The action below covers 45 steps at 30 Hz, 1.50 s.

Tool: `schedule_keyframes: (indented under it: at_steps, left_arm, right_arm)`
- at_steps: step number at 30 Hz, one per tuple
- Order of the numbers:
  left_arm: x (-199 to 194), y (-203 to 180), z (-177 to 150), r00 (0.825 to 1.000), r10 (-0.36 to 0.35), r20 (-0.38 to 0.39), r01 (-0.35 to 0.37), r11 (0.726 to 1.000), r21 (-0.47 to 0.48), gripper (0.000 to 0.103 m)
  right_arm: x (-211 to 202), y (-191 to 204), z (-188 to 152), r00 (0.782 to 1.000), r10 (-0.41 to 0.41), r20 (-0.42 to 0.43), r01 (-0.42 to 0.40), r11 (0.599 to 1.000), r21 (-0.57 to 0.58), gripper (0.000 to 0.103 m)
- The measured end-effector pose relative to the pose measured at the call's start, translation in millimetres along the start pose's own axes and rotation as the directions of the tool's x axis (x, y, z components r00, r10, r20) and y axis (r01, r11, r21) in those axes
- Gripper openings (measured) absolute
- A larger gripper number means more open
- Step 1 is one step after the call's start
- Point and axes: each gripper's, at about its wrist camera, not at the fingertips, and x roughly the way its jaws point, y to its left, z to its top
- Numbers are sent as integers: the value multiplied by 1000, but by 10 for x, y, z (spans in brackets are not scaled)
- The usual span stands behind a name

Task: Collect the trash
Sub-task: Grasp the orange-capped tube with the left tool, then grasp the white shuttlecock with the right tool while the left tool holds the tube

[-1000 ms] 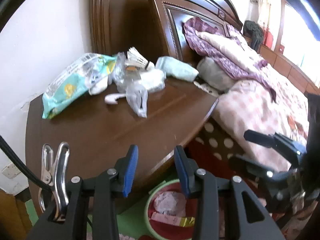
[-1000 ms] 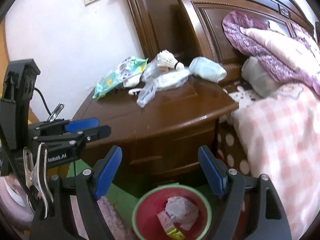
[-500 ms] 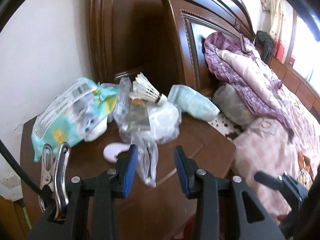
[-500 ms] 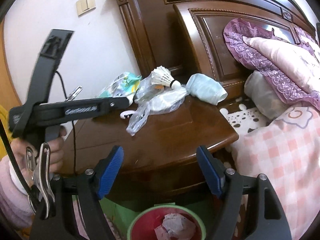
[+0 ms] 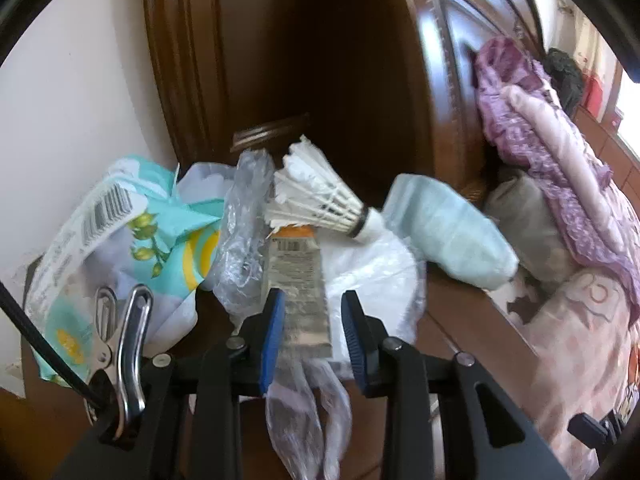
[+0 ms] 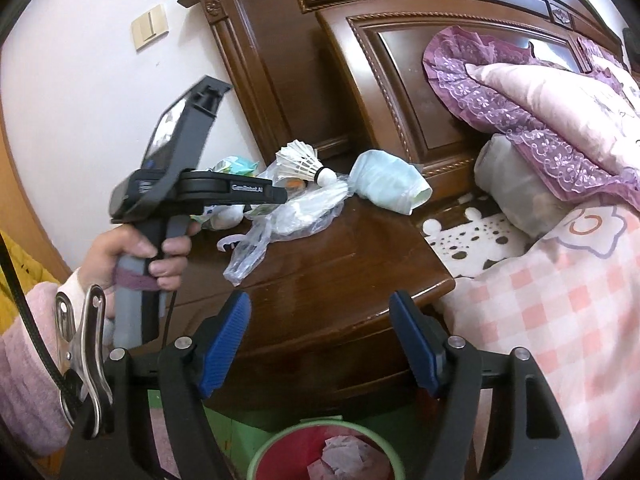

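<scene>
One shuttlecock (image 5: 320, 196) up top on the table (image 6: 344, 264), one crumpled clear plastic bag (image 5: 244, 240), one printed teal wrapper (image 5: 116, 240), one silver sachet with an orange end (image 5: 298, 280), one white padded bundle (image 5: 372, 280), one rolled pale-blue cloth (image 5: 448, 228) and one small white hook (image 6: 230, 242). Down below, one red bin with a green rim (image 6: 276, 440), at least two scraps of paper inside. Two grippers in shot, left gripper (image 5: 312, 340) and right gripper (image 6: 320, 344), each with two blue-padded fingers (image 6: 224, 340), one metal clip apiece, and one hand (image 6: 132, 260) showing.
</scene>
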Motion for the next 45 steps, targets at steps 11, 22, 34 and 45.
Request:
schedule_keyframes:
  at_steps: [11, 22, 34, 45]
  left_arm:
    - [103, 45, -13, 1000, 6, 25, -6, 1000, 5, 29]
    - [-168, 215, -215, 997, -50, 54, 51, 998, -22, 13]
    - [-458, 397, -494, 994, -84, 66, 84, 996, -2, 10]
    - [-443, 386, -445, 992, -106, 69, 105, 994, 15, 22]
  right_arm:
    - [162, -51, 60, 1000, -4, -22, 4, 1000, 0, 74]
    - [499, 150, 421, 999, -18, -47, 14, 996, -92, 69]
    - [1401, 248, 1035, 994, -36, -103, 21, 989, -149, 61]
    - [2063, 391, 1257, 980, -50, -194, 14, 983, -181, 39]
